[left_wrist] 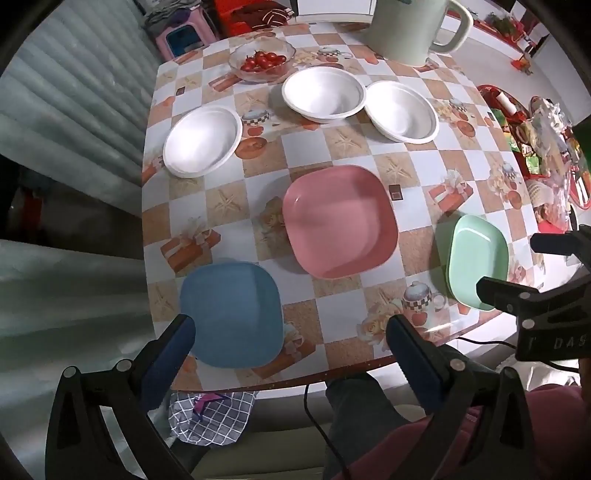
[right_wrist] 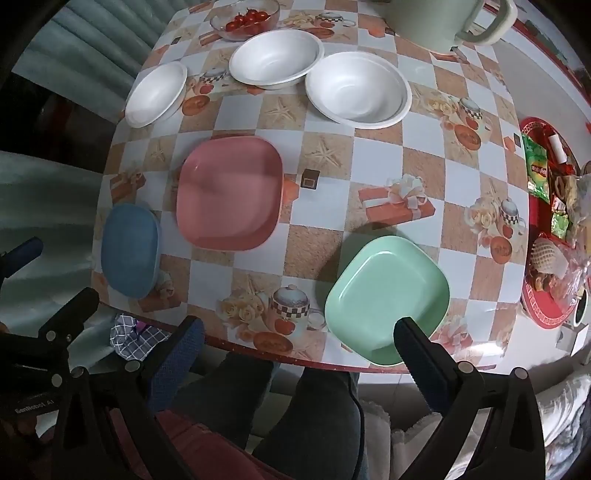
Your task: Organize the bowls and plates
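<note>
Blue plate [left_wrist: 232, 314] lies under the left gripper [left_wrist: 291, 328], green plate [right_wrist: 388, 299] under the right gripper [right_wrist: 299, 328], pink plate [left_wrist: 340, 221] between and beyond. Three white bowls [left_wrist: 324, 94] sit farther out. Both tongs gape wide, holding nothing.

Checkered-cloth table [left_wrist: 332, 147] with three white bowls [left_wrist: 324, 95], pink [left_wrist: 340, 221], blue [left_wrist: 232, 314], green plates [left_wrist: 476, 258], tomato bowl [left_wrist: 262, 62], jug [left_wrist: 410, 29].

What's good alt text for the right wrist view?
Open right tool hovers over a checkered table's near edge, above a green plate. Pink plate and blue plate lie left; three white bowls sit behind.
</note>
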Demonstrator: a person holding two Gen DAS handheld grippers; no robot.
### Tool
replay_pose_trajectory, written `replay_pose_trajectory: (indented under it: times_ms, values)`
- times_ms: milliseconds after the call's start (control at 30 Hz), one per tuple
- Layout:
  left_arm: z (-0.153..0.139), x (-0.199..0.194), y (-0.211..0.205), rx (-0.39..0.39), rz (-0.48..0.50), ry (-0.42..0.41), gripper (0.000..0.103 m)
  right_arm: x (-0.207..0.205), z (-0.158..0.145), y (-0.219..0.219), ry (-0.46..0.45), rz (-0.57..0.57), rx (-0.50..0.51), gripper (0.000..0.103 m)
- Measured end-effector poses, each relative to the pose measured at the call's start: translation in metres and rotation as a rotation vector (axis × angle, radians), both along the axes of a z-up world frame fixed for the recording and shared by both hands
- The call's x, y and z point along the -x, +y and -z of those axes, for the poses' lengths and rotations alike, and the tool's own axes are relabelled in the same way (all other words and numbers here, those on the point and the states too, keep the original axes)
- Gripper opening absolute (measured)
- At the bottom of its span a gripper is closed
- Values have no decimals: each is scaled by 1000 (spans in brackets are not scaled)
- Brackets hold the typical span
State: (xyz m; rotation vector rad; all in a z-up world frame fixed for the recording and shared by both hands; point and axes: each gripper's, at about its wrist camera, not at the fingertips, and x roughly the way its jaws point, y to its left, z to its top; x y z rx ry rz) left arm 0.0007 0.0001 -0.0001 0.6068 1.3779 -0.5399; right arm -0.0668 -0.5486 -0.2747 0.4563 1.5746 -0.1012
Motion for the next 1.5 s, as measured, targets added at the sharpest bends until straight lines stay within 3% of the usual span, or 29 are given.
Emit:
replay_pose_trajectory:
  times_ms: [533,833,1000,1067,1133,1300,1367,1467,1500]
  values:
    - [1,2,-1,39,28,-28,103,-3,0,6,17,-21,20,103]
    - [0,2,-1,-2,34,-59,103,-5,1,5,76,-25,1,103]
    - [3,3,-1,0,31,-36,103,-6,1,7,-10,-31,62,103]
    - [3,2,-2,-8,33,-32,103,-6,1,6,0,-30,46,103]
    - [3,3,-2,-19,34,-24,103,-6,0,7,-53,-32,49,103]
    - [6,2,-2,-31,31,-4,103,-7,1,8,-60,-35,76,103]
    - [7,0,-1,-76,23,-42,103,-7,2,8,-50,-34,79,103]
    - [1,-5,-1,-214,19,-110,103,-8,3,6,-42,-33,110,103]
    - [1,-6,0,-219,17,-111,103,-8,4,5,-36,-30,115,103]
